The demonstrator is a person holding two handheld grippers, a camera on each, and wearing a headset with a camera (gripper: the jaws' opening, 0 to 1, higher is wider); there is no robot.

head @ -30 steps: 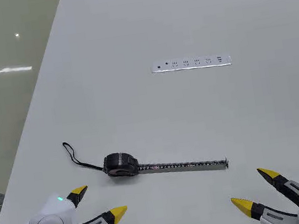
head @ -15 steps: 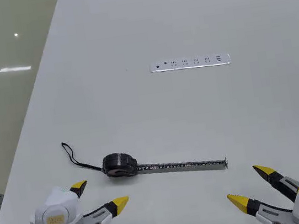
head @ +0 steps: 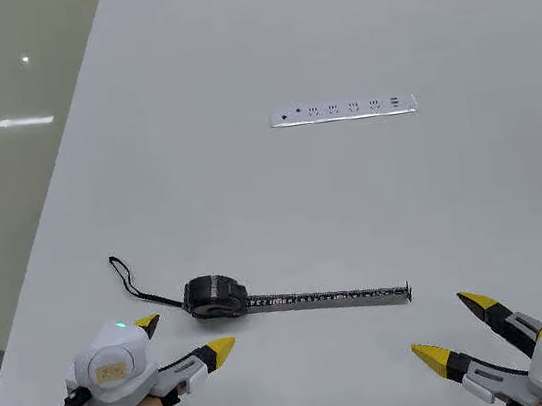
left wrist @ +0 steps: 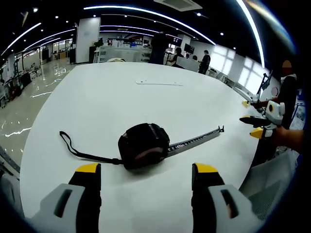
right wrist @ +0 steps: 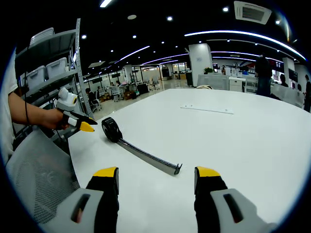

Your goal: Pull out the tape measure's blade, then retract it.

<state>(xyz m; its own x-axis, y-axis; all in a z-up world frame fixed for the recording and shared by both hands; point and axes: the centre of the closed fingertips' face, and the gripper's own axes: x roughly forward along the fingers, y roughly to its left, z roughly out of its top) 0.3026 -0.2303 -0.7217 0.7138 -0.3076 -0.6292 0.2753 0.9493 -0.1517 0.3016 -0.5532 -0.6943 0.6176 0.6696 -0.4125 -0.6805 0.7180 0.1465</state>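
1. Lying flat on the white bench (head: 328, 33), the tape measure (head: 216, 297) sits toward the near left corner. Its blade (head: 330, 300) is drawn out to the right along the surface.
2. The blade ends in a small hook (head: 408, 293). A thin black strap (head: 131, 283) curls away from the other side of the black case (left wrist: 143, 144), off to the left.
3. The left claw (head: 184, 334) is on the near side of the case, its jaws spread wide and holding nothing. In the left gripper view the case lies ahead, about midway between the two yellow tips and apart from both.
4. The right claw (head: 450, 326) is wide open as well and empty, near the hook end of the blade. In the right gripper view the hook lies just ahead between the jaws (not touching either one).
5. A flat white power strip (head: 343, 110) lies farther up the bench, well apart from the tape measure and roughly parallel to the blade.
6. A glossy grey floor (head: 1, 150) with light reflections shows beyond the bench's left edge.
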